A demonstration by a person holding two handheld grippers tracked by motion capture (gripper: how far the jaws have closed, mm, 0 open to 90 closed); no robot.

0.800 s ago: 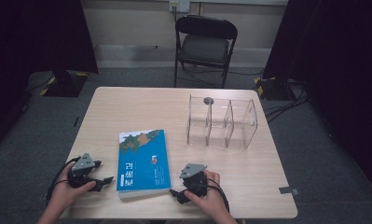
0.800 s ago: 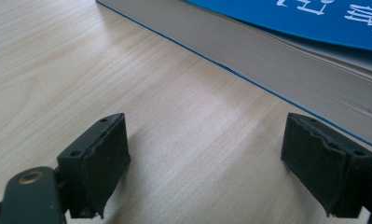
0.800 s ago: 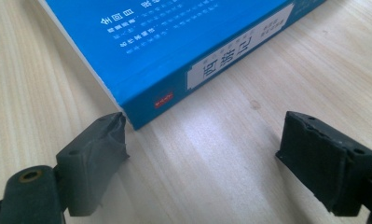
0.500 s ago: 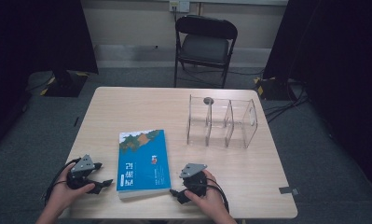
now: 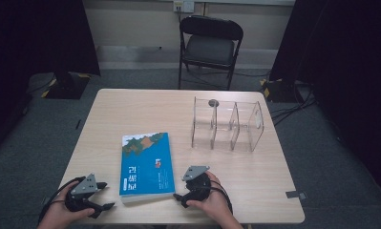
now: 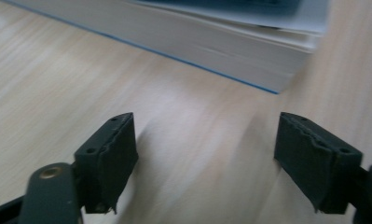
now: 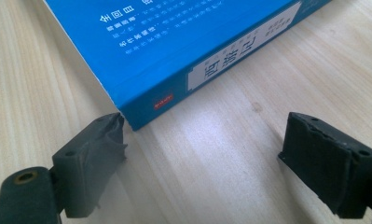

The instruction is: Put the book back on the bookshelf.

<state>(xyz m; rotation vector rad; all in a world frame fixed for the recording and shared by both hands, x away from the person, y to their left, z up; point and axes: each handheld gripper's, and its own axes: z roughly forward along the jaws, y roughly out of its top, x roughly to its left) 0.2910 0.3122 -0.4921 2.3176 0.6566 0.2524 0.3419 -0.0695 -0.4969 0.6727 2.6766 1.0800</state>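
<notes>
The blue book (image 5: pixel 147 164) lies flat on the tabletop (image 5: pixel 131 109) between the left tool (image 5: pixel 93 202) and right tool (image 5: pixel 188 190), both with jaws apart and empty; it looks thick, stiff and heavy, so pinching its spine seems best.

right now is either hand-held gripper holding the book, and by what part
Nothing is held. Both the left hand-held gripper and the right hand-held gripper have their jaws wide open over bare table, with the book lying flat between them.
</notes>
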